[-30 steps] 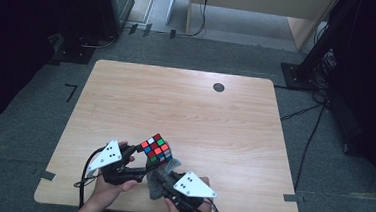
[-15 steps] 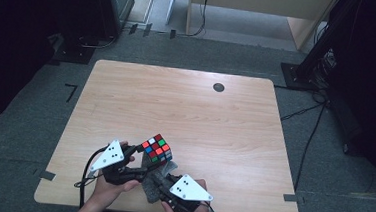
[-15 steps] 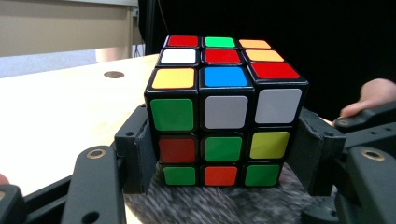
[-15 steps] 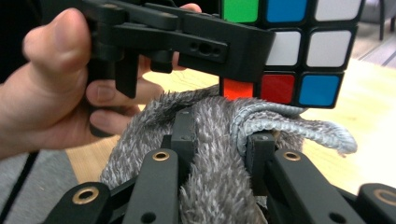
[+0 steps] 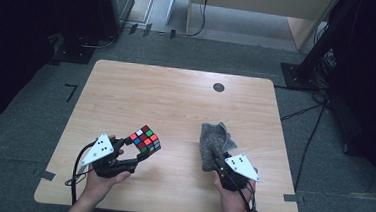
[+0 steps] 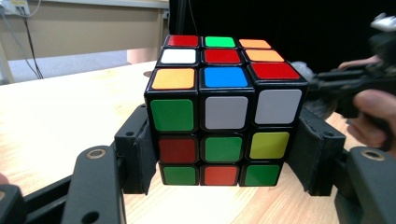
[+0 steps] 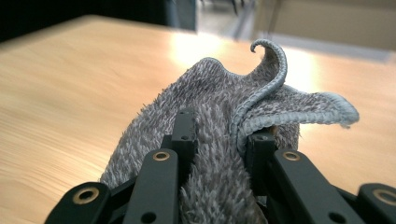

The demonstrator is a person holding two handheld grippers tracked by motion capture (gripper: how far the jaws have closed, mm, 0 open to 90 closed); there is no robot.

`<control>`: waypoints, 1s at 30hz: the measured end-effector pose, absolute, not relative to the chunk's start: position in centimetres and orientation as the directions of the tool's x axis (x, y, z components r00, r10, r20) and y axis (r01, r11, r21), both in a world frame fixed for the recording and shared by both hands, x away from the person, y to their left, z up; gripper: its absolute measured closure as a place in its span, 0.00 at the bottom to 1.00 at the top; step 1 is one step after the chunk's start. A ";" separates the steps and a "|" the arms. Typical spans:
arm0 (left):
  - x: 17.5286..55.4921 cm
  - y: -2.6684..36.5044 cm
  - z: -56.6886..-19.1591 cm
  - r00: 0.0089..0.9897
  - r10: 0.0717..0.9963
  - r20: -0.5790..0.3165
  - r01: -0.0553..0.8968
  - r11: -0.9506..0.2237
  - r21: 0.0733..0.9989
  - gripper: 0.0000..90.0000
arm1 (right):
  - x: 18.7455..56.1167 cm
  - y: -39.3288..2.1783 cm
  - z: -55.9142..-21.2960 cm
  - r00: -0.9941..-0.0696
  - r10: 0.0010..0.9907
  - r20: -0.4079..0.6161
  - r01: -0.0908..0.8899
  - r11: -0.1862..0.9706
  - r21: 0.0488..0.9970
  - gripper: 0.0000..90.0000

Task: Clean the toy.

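Item 1: puzzle cube (image 5: 144, 139), black-bodied with coloured stickers, scrambled. In the high view it sat in the lower left of the frame, on the near left part of the table (image 5: 176, 100). It was grasped by the left gripper (image 5: 133, 151), whose two black jaws pressed against opposite sides of the cube. In the left gripper view the cube (image 6: 224, 112) took up the centre of the frame, one pad against each flank, its underside just above the wood. The top face showed red, green, orange, white and blue squares; the facing side showed green, white, red and yellow.

Item 2: grey cloth (image 5: 214, 144), fluffy pile with a stitched hem. In the high view it lay right of centre in the lower half of the frame, bunched and standing up from the tabletop. It was pinched by the right gripper (image 5: 216, 156), the jaws clenched tight on a fold. In the right gripper view the cloth (image 7: 219, 121) rose between the jaws at the lower centre, a curled hem corner standing up at the upper right.

Item 3: the table, light wood, rounded corners, with a small dark round disc (image 5: 219, 87) set near its far edge, upper centre-right of the high view.

The cube and the cloth stood well apart.
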State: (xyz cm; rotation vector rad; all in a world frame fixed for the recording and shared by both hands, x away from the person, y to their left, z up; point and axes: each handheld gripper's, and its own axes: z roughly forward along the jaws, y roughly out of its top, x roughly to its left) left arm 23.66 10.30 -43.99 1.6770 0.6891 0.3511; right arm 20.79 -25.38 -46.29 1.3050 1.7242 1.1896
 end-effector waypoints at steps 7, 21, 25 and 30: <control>23.8 10.0 -44.5 0.778 0.613 -0.135 0.257 -0.114 0.960 0.38 | 22.5 -25.8 -49.4 -0.275 0.960 0.044 0.484 0.099 0.870 0.78; 24.4 10.2 -44.6 0.755 0.628 -0.188 0.301 -0.077 0.950 0.38 | 21.8 -24.0 -47.0 -0.358 0.932 0.061 0.433 0.107 0.895 0.28; 24.6 9.5 -44.5 0.753 0.622 -0.216 0.321 -0.060 0.945 0.38 | 20.8 -21.8 -46.3 -0.489 0.865 0.112 0.380 0.096 0.920 0.31; 24.3 8.5 -44.6 0.764 0.598 -0.242 0.344 -0.060 0.937 0.38 | 19.8 -18.3 -46.5 -0.619 0.777 0.116 0.336 0.128 0.933 0.31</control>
